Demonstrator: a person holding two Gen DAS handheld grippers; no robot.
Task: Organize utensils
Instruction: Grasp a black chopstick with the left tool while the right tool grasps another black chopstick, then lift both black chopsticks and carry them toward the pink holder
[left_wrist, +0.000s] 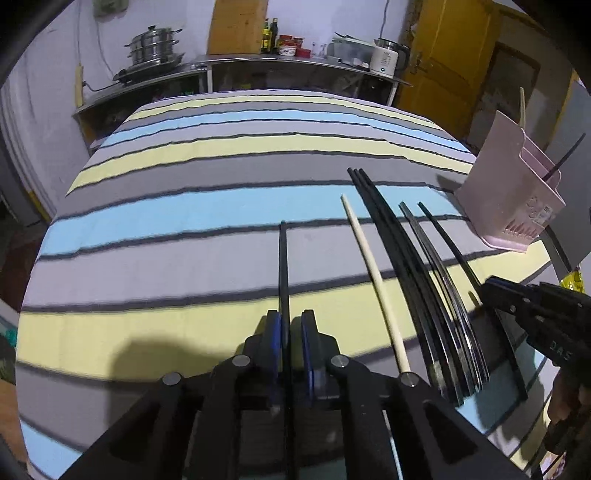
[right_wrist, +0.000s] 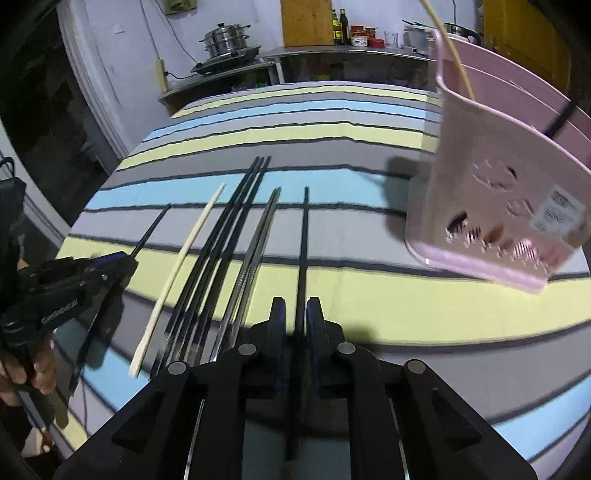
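Each gripper has a single black chopstick running forward between its blue-padded jaws. The left gripper (left_wrist: 287, 325) has its jaws nearly together around a thin black chopstick (left_wrist: 283, 266) that points straight ahead over the striped cloth (left_wrist: 184, 206); whether the pads actually press on it I cannot tell. The right gripper (right_wrist: 295, 314) likewise has its jaws close together with another black chopstick (right_wrist: 305, 236) between them, with a sliver of space visible either side of the stick.

Between the two grippers, the remaining utensils lie side by side on the cloth: one pale cream chopstick (right_wrist: 184, 251), a tight bundle of three black chopsticks (right_wrist: 229, 229), and a glossy, silvery pair (right_wrist: 255, 254) beside them. All are long, slender and slightly tapered.

To the right stands a pink plastic utensil holder (right_wrist: 491, 206) with cut-out drainage slots low on its front. A cream stick (right_wrist: 448, 44) and a dark stick (right_wrist: 563, 114) already stand in it. A white sticker (right_wrist: 557, 214) on its front is too blurred to read. Letters on the right gripper's body, seen from the left wrist camera, look like "DAS". The cloth is banded in yellow, blue and grey.
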